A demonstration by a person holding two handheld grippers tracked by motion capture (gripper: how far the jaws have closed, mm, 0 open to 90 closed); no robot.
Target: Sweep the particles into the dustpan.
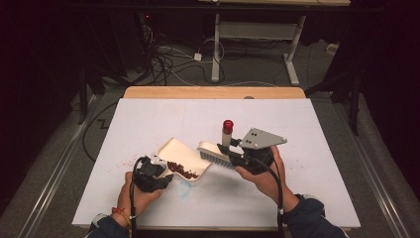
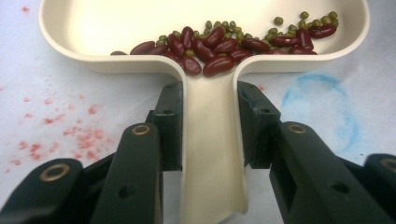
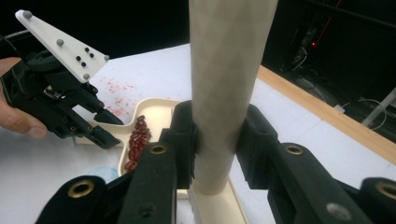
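A cream dustpan (image 1: 174, 148) lies on the white table (image 1: 148, 119), holding red kidney beans (image 1: 182, 171) and small green beans (image 2: 233, 28). My left gripper (image 1: 167, 172) is shut on the pan's handle (image 2: 210, 140), one jaw pressing each side. My right gripper (image 1: 230, 149) is shut on the cream handle (image 3: 229, 56) of a brush (image 1: 217, 154). The handle stands upright with a red tip (image 1: 228, 124), and the bristles hang just above the pan's right rim. The right gripper view also takes in the left gripper (image 3: 109, 128) at the pan (image 3: 159, 105).
Red speckles (image 1: 130, 159) stain the table left of the pan, and a blue smear (image 1: 184, 191) lies right of my left hand. The table's wooden far edge (image 1: 213, 92) faces desk legs (image 1: 216, 49) and floor cables (image 1: 163, 59).
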